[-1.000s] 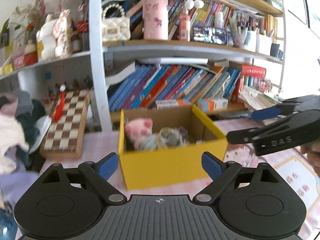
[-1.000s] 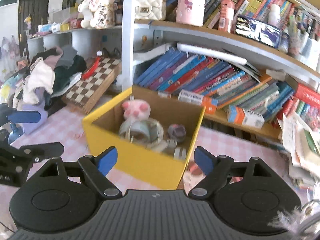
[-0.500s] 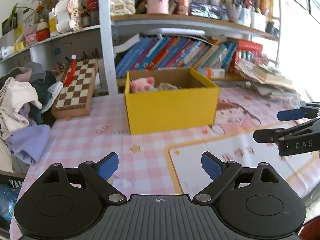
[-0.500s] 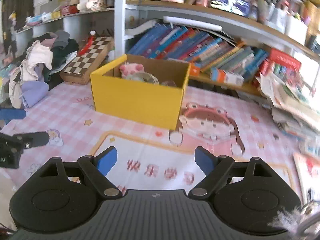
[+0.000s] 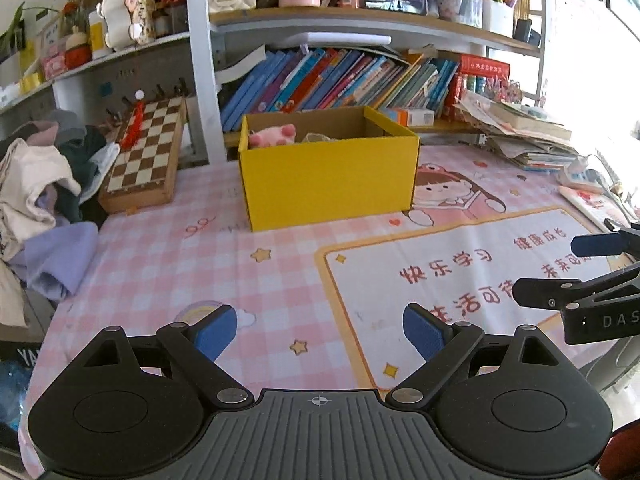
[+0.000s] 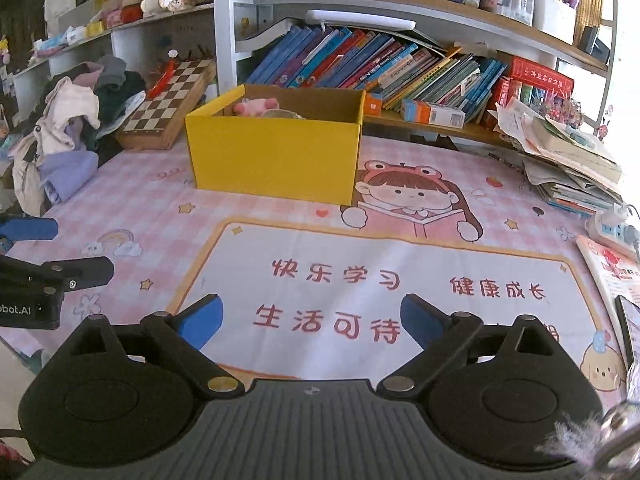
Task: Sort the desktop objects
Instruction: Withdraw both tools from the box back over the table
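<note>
A yellow cardboard box [image 5: 328, 184] stands at the back of the pink checked desk mat; it also shows in the right wrist view [image 6: 276, 152]. A pink plush toy [image 5: 272, 135] and other small items lie inside it. My left gripper [image 5: 320, 334] is open and empty, low over the mat's front, well back from the box. My right gripper [image 6: 310, 322] is open and empty over the white printed panel. Each gripper shows at the edge of the other's view: the right one [image 5: 576, 276], the left one [image 6: 44, 252].
A folded chessboard [image 5: 146, 152] leans at the back left beside a heap of clothes [image 5: 36, 196]. A shelf of books [image 5: 344, 80] runs behind the box. Stacked papers and books [image 6: 568, 160] and a power strip [image 6: 612, 230] lie at the right.
Both grippers have pulled back from above the box toward the front of the desk and dropped lower. The box now sits far ahead. Both stayed open and empty.
</note>
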The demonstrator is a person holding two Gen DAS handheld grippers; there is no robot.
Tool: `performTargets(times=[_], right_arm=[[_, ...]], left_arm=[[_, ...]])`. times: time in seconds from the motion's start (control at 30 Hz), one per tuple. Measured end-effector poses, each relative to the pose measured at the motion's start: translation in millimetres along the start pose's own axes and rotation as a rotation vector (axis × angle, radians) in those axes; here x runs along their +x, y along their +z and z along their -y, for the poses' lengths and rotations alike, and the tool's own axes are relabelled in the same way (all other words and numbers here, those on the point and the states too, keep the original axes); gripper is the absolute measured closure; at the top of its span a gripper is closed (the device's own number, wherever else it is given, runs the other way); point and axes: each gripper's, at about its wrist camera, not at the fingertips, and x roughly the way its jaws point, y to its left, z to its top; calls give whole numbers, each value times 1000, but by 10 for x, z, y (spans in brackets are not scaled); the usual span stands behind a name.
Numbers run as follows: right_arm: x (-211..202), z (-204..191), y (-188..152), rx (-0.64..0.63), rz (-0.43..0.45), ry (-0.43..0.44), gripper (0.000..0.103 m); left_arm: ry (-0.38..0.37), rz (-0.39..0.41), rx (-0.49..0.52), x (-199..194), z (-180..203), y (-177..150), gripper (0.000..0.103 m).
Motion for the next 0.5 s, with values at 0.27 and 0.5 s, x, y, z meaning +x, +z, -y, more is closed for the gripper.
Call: performTargets(times=[0.27,0.5], right_arm=[[-35,-45,-51,-7,-21,-1,3],[-65,-98,-78,-30,-25,4,2]], left_arm=[[3,-24,-20,-34,-11,-83,6],[-3,-41,-36,-55,-20,-134,6]])
